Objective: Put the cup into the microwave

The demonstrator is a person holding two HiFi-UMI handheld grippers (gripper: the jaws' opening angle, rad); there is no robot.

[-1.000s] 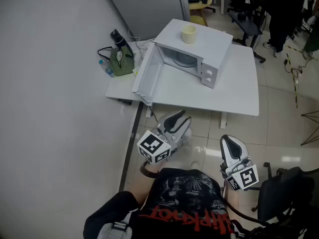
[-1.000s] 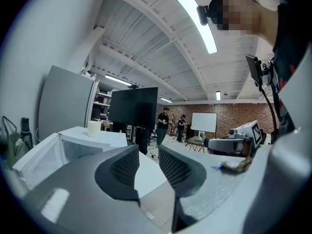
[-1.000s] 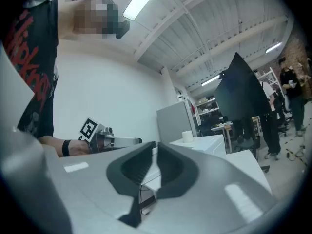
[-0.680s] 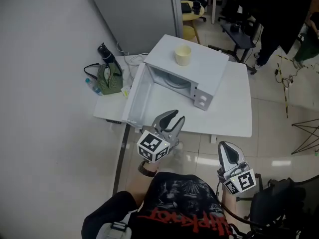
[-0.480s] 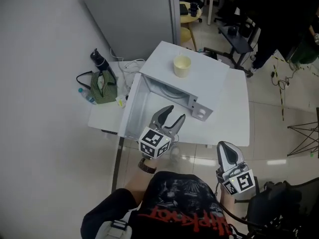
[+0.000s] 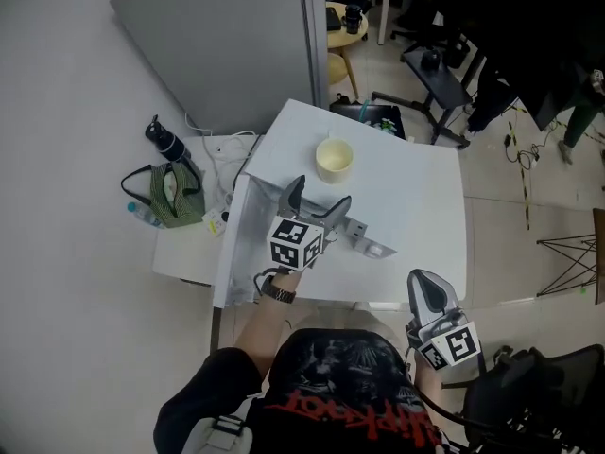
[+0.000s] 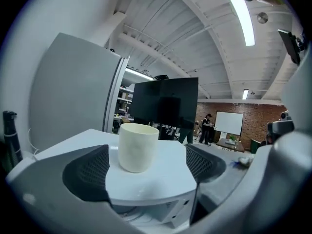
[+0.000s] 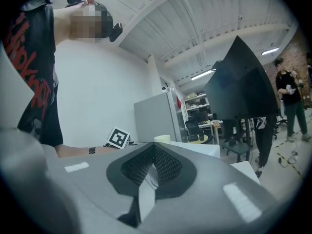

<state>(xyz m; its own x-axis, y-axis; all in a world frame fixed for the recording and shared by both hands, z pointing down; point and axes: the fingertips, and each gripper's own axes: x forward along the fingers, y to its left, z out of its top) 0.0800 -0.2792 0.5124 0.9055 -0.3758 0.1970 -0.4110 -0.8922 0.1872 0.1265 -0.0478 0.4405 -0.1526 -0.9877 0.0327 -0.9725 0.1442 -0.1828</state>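
**Item 1, bottle (image 6: 163, 140) and green bag (image 6: 170, 195).** Both are standing at the 9 o'clock end of the white worktop (image 6: 180, 253), well apart from the work. Nothing is touching them.

**Item 2, microwave door (image 6: 232, 253).** It is hanging open toward 9 o'clock of the microwave (image 6: 388, 187). The cavity is therefore waiting, though the head view is showing little of it.

**Item 3, left gripper (image 6: 319, 197).**
- A second ago it was hovering over the floor, short of the worktop, with its jaws narrower.
- Now it is reaching over the microwave's front edge and its jaws are opening, spread wide with nothing pressed between them.
- In the left gripper view the cup is sitting ahead, framed by the two pads but clear of both.
- Judgement: the approach is nearly over and the pick is about to begin. The cup is not yet taken.

**Item 4, cup (image 6: 334, 159).** It is pale, with no handle showing, and is standing on the microwave's roof at 12 o'clock of the left gripper, near it. It is sitting upright with its mouth facing the ceiling and its long axis running vertical. It is keeping the same spot on the roof as before.

**Item 5, right gripper (image 6: 430, 291).** It is riding low at 5 o'clock of the cup, just off the worktop's near edge. Its pads are pressing together on nothing, and it is taking no part.
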